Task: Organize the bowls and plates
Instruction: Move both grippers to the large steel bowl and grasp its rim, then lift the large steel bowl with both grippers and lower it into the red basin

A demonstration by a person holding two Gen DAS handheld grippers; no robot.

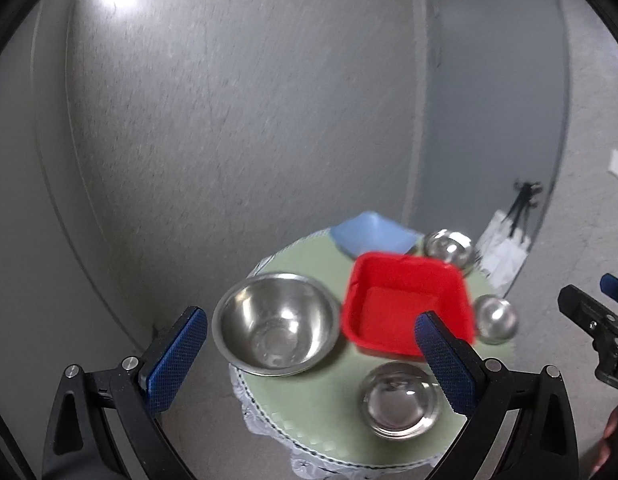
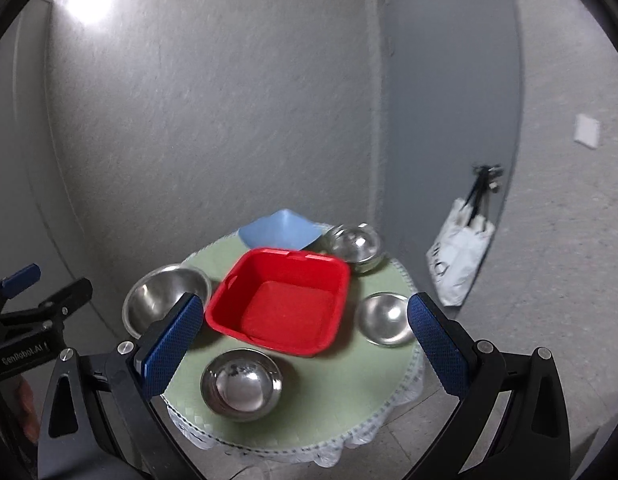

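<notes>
A small round table (image 2: pixel 341 400) with a green mat carries a red square tub (image 2: pixel 281 304) in its middle. Around the tub stand a large steel bowl (image 2: pixel 165 296) on the left, a steel bowl (image 2: pixel 241 384) at the front, a small steel bowl (image 2: pixel 387 318) on the right and stacked steel bowls (image 2: pixel 355 246) at the back right. A blue square bowl (image 2: pixel 279 230) sits behind the tub. My left gripper (image 1: pixel 309 336) hovers open above the table, holding nothing. My right gripper (image 2: pixel 303 324) hangs open over the tub, empty too.
A grey wall rises behind the table, with a grey door (image 2: pixel 449 100) to the right. A white bag (image 2: pixel 459 258) and a black tripod (image 2: pixel 485 184) lean at the door's foot. The other gripper (image 2: pixel 33 312) shows at the left edge of the right wrist view.
</notes>
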